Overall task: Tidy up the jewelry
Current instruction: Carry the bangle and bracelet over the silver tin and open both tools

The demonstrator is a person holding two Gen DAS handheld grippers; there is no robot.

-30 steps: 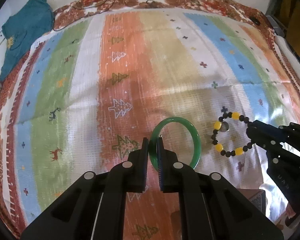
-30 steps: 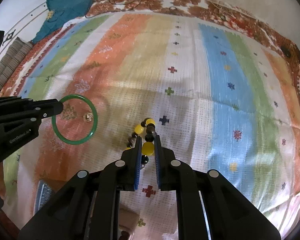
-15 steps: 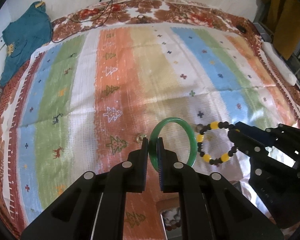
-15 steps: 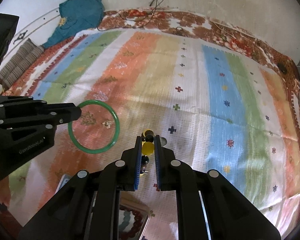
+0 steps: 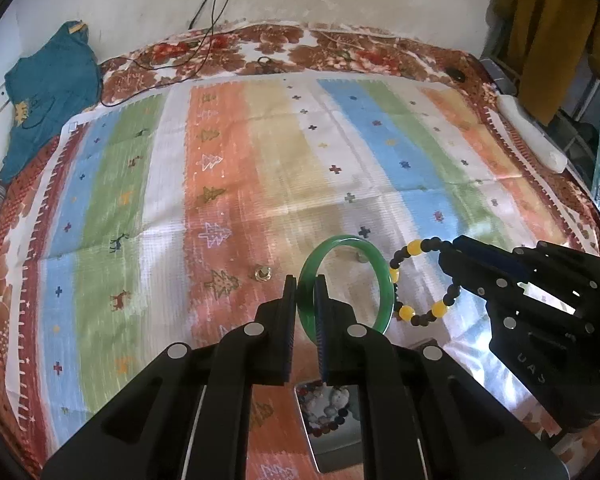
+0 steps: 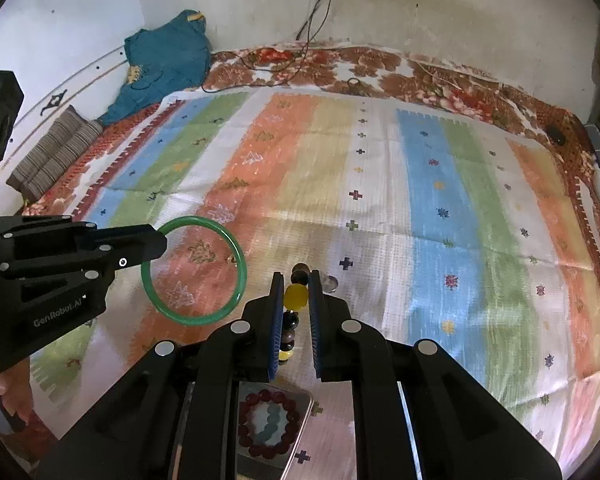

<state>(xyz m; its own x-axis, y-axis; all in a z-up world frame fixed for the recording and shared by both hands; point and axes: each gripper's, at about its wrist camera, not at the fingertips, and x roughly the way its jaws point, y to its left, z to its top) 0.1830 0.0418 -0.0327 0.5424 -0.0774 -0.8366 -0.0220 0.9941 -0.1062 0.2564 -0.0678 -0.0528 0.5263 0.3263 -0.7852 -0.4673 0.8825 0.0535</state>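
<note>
Left wrist view: the left tool (image 5: 306, 298) pinched a green bangle (image 5: 346, 286) above the striped blanket (image 5: 228, 184); its lower arc was hidden.

Right wrist view: the right tool (image 6: 294, 300) pinched a beaded bracelet (image 6: 294, 312), seen edge-on, over a half-hidden metal tray (image 6: 300, 440).

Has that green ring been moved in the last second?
Yes. The green ring, clamped in the left gripper, has risen off the striped rug and come toward a tray holding a red bracelet.
</note>
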